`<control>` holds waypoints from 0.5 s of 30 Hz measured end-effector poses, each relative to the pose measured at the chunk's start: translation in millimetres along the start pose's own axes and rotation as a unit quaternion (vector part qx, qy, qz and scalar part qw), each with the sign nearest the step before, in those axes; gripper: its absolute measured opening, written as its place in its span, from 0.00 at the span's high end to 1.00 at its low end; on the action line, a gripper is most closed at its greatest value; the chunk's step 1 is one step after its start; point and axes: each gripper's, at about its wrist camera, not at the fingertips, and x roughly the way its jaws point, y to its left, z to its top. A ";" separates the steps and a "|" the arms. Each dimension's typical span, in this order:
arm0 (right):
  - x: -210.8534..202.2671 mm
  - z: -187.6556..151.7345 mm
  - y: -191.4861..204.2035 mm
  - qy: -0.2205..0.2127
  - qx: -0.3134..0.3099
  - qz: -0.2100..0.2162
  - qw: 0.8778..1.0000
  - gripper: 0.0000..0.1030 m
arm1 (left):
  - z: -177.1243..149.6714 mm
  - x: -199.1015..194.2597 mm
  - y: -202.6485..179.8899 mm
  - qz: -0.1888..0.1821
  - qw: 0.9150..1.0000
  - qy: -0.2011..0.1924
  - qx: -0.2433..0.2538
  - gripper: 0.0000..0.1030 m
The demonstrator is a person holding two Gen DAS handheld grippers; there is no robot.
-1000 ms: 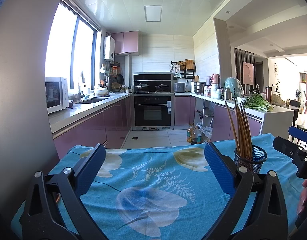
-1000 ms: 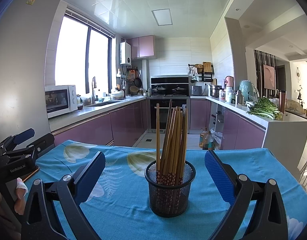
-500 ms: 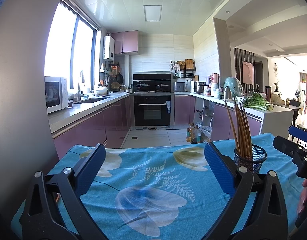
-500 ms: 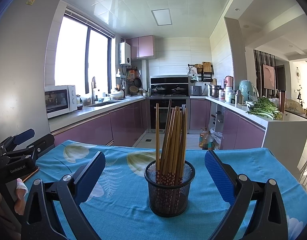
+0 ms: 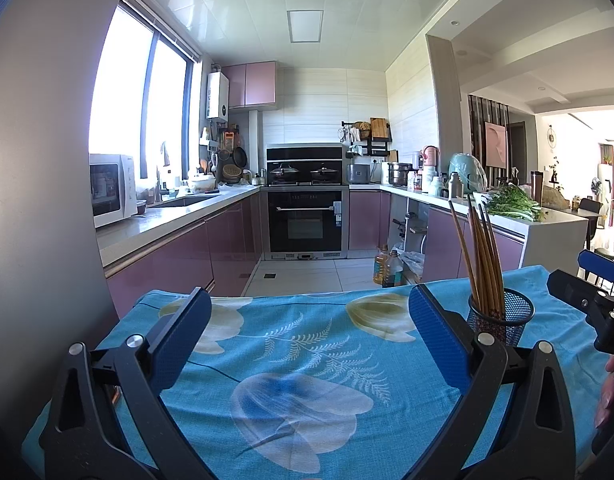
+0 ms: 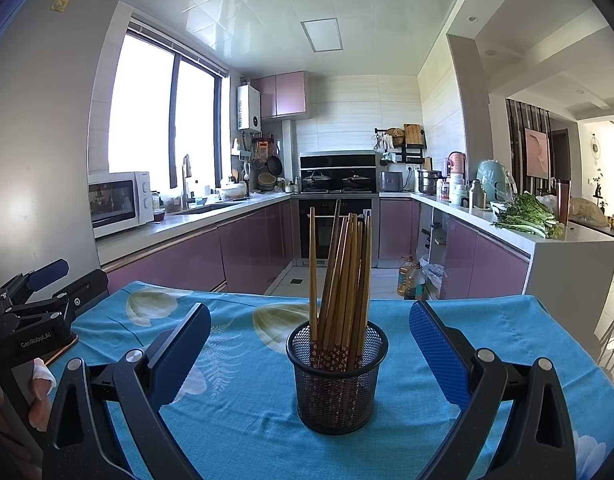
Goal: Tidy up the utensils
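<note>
Risk of toppling the black wire-mesh cup (image 6: pixel 337 376) of brown wooden chopsticks (image 6: pixel 343 268) at twelve o'clock between wide-open, empty right gripper (image 6: pixel 309 350); left gripper (image 5: pixel 307 338) likewise gaping, empty.

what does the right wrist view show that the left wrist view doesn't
Only the right wrist view: the whole mesh cup centred between the open right gripper, the patterned chopstick ends inside it, and the left gripper seen from the side at the left edge.

Only the left wrist view: the open left gripper over bare cloth, with the cup partly hidden behind its right finger.

Both: the cup of chopsticks on the blue floral cloth, and the kitchen behind.
</note>
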 end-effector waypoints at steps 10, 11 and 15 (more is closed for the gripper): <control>-0.5 0.6 1.1 0.000 0.001 -0.001 1.000 0.07 | 0.0 -0.1 -0.1 0.000 1.000 0.000 0.000 0.05; -0.6 0.7 1.4 0.000 0.001 -0.001 1.000 0.07 | 0.0 0.2 -0.5 0.000 1.000 0.000 0.001 0.05; -0.8 0.5 1.5 0.000 0.000 -0.002 1.000 0.07 | -0.5 -0.1 -0.5 0.000 1.000 -0.001 0.000 0.05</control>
